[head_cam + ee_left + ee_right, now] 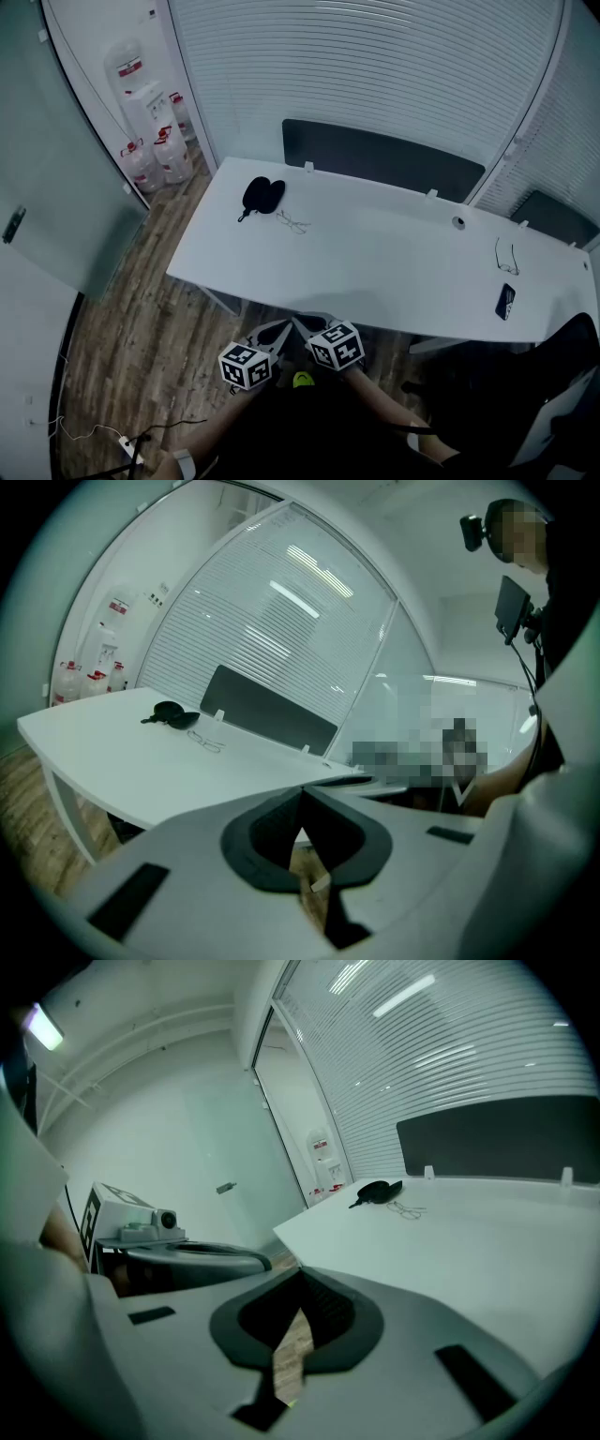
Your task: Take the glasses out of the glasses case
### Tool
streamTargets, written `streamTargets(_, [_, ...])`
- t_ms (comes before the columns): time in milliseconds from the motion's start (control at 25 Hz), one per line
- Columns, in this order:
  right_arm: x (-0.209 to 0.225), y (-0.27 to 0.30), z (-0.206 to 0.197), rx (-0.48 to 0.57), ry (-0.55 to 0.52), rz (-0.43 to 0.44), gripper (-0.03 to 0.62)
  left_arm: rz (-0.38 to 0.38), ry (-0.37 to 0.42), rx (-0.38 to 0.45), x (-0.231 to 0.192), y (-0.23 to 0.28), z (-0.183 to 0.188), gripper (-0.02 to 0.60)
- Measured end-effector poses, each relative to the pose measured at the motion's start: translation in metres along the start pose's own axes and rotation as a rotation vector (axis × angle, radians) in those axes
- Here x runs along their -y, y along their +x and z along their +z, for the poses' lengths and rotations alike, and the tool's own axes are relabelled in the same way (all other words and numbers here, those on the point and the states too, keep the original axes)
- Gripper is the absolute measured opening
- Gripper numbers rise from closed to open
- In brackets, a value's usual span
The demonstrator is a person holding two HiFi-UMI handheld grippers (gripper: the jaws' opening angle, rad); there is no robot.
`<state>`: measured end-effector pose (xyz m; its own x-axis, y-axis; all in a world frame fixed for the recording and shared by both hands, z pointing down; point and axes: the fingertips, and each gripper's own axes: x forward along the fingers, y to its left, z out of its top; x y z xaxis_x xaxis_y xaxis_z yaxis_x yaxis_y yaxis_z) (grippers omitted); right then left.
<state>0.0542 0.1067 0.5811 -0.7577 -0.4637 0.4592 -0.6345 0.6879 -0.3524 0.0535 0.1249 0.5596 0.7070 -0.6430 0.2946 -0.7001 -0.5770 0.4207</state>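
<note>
**Head view.** White tabletop [394, 262]. On its far left part lay a black glasses case [262, 195], with a thin-framed pair of glasses [293, 223] just beside it, outside the case. At the far right sat a second pair of glasses [506, 255] and a phone [505, 301], well apart from the case. My left gripper [275, 333] and right gripper [307, 325] hung side by side below the near edge, well short of the case.

**Left gripper view.** Jaws together, tips meeting, nothing between them but floor. The case [170, 713] and the glasses [205, 742] were far off across the tabletop.

**Right gripper view.** Jaws likewise together and empty. The case [380, 1191] and the glasses [407, 1209] were distant.

**Judgement.** The glasses looked already out of the case. If I had to lift them again, I judged it best to part the jaws before arriving, take the frame at the bridge or a temple rather than a lens, and steady the case with the other gripper.
</note>
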Motion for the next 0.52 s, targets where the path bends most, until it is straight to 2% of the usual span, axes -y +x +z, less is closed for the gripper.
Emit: streamTargets(520, [0.0022,-0.0047,-0.0036,0.000,0.006,0.004,0.017,0.000,0.003,-0.010,0.0048,0.0026,-0.0032,0.006])
